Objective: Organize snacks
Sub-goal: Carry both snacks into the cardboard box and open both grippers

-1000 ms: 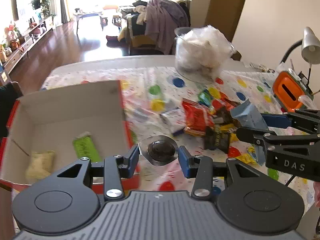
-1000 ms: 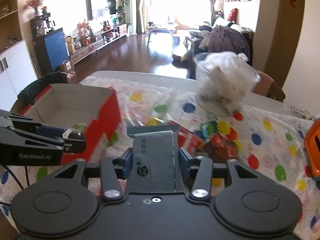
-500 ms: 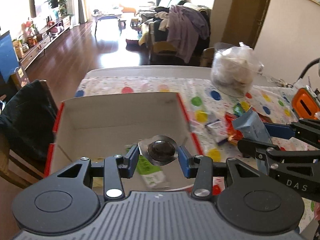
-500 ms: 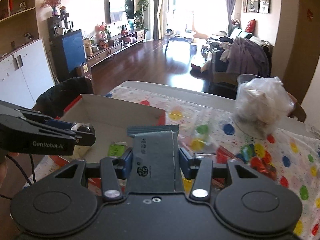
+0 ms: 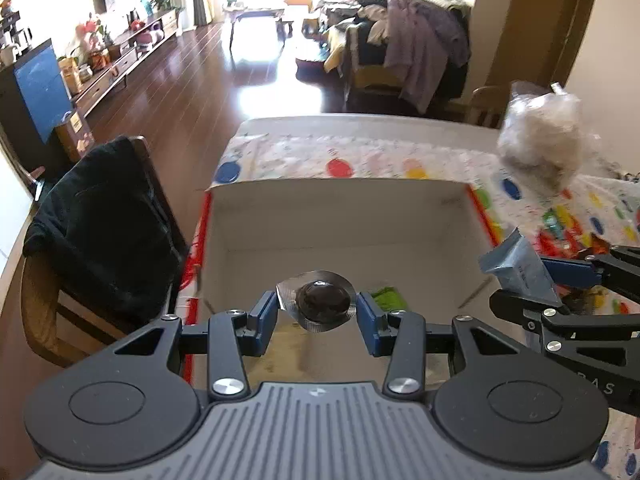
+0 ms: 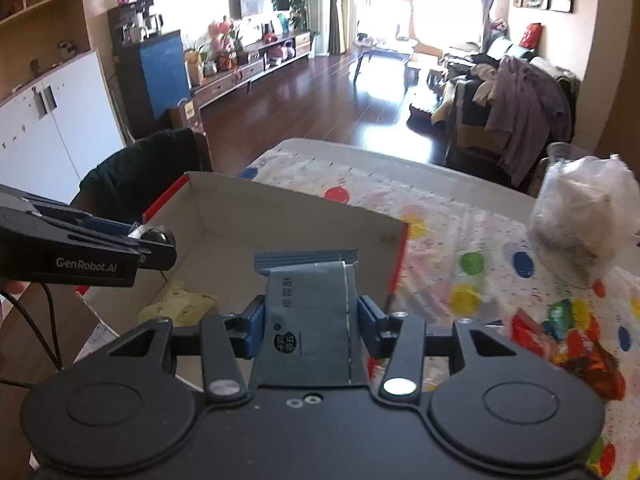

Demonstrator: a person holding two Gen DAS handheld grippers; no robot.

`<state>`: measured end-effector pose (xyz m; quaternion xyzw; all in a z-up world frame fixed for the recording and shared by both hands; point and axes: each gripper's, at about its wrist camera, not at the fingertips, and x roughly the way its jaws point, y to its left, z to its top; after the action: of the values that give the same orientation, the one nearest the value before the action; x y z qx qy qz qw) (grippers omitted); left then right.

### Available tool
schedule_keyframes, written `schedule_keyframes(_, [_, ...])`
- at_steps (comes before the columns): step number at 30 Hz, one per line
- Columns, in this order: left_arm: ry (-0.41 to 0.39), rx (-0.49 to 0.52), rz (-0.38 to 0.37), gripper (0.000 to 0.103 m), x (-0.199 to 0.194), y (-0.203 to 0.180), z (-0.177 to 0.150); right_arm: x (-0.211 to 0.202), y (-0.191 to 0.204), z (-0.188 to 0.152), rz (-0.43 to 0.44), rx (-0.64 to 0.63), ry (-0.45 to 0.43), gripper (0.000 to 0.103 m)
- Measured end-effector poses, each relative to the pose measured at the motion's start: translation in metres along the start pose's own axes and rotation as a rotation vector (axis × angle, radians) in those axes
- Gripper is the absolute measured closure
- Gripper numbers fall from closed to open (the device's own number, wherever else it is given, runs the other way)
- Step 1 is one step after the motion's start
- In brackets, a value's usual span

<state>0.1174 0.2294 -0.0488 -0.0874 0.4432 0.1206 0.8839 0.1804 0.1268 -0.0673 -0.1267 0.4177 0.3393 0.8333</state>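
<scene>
My left gripper (image 5: 317,307) is shut on a round foil-sealed jelly cup (image 5: 320,300) and holds it above the open cardboard box (image 5: 340,216). My right gripper (image 6: 311,320) is shut on a grey-blue snack packet (image 6: 310,320), held over the box (image 6: 280,216) near its right wall. In the left wrist view the packet (image 5: 516,268) shows at the right, beside the box. A green packet (image 5: 386,295) and a pale yellow packet (image 6: 180,306) lie inside the box. Loose snacks (image 6: 576,336) lie on the dotted tablecloth to the right.
A clear bag of white stuff (image 6: 580,228) stands on the table at the back right. A chair with a black jacket (image 5: 104,232) stands left of the box. The table's far edge (image 5: 360,128) lies beyond the box.
Both grippers have moved left from the snack pile to over the box, each still holding its item.
</scene>
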Motion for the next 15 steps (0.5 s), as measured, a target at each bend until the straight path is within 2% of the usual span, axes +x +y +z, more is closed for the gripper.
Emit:
schedule_keyframes(7, [0.078, 0.013, 0.024, 0.060, 0.031, 0.019, 0.004, 0.044, 0.014, 0.010, 0.007, -0.033, 0.072, 0.057])
schedule_keyframes(15, [0.145, 0.076, 0.028, 0.060, 0.055, 0.011, 0.004, 0.085, 0.027, 0.008, 0.010, -0.097, 0.174, 0.057])
